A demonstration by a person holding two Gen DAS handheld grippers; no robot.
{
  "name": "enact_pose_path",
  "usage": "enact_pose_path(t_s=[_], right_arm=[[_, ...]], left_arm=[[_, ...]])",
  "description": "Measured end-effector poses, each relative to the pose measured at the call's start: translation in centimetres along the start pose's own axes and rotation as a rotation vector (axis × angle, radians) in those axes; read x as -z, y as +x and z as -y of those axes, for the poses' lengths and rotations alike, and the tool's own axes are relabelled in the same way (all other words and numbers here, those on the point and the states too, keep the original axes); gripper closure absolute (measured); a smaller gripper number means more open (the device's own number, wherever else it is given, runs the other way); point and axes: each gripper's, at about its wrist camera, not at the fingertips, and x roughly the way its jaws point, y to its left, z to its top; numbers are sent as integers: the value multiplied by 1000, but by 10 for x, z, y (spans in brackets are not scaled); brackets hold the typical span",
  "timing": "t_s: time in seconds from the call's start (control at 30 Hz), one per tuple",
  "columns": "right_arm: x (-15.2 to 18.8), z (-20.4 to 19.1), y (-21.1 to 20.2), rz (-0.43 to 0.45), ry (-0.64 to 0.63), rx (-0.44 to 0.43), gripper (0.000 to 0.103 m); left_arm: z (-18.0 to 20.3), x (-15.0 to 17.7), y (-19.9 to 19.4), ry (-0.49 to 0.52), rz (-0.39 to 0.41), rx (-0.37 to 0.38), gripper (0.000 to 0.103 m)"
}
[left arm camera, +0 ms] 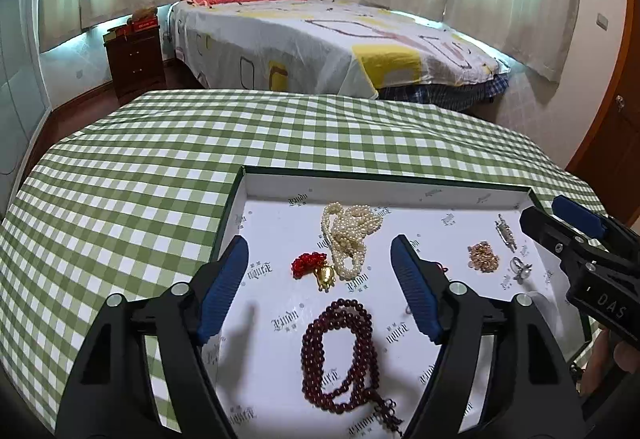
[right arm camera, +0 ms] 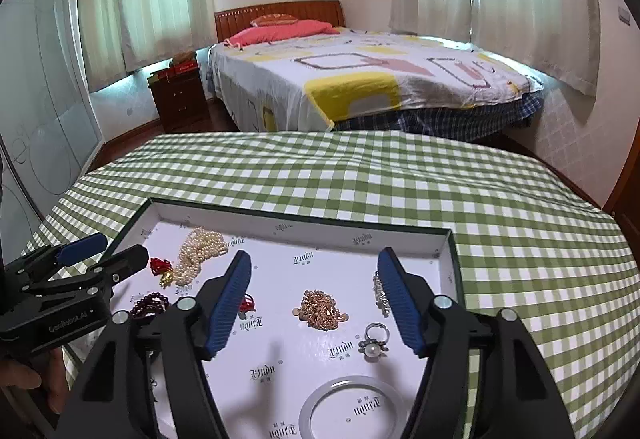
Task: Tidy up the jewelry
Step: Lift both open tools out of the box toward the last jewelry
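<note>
Both claws hung wide and empty over the tray point(left arm camera: 400, 187): the left claw point(left arm camera: 320, 291) framed the dark red bead necklace point(left arm camera: 340, 351), the right claw point(right arm camera: 316, 303) the gold chain point(right arm camera: 322, 309), each the nearer.

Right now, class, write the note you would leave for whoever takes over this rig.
Left claw: open, empty, over the dark red bead necklace.
Right claw: open, empty, over the gold chain.
All visible jewelry lies in the white tray: pearl strand, red-and-gold charm, pearl ring, silver brooch, white bangle.
Done: pieces inside the tray.
Left: possibly neater grouping; nothing is held.
</note>
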Motion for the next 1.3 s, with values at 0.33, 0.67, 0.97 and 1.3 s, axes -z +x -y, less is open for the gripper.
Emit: enact_pose_path(t_s=[0.33,0.67,0.97,1.3], right_arm=[[6,7,-40,53,5,23,29],[22,20,-80,84,22,66,28],[49,40,-103,66,57,111,28],[97,46,-111,25,80,152,40]], left_arm=[[0,8,-43,-13,55,-13,22],[4,22,-75,-27,84,-12,21],[7,44,-97,-15,89,-4,20],[12,83,-99,-13,53,13,20]])
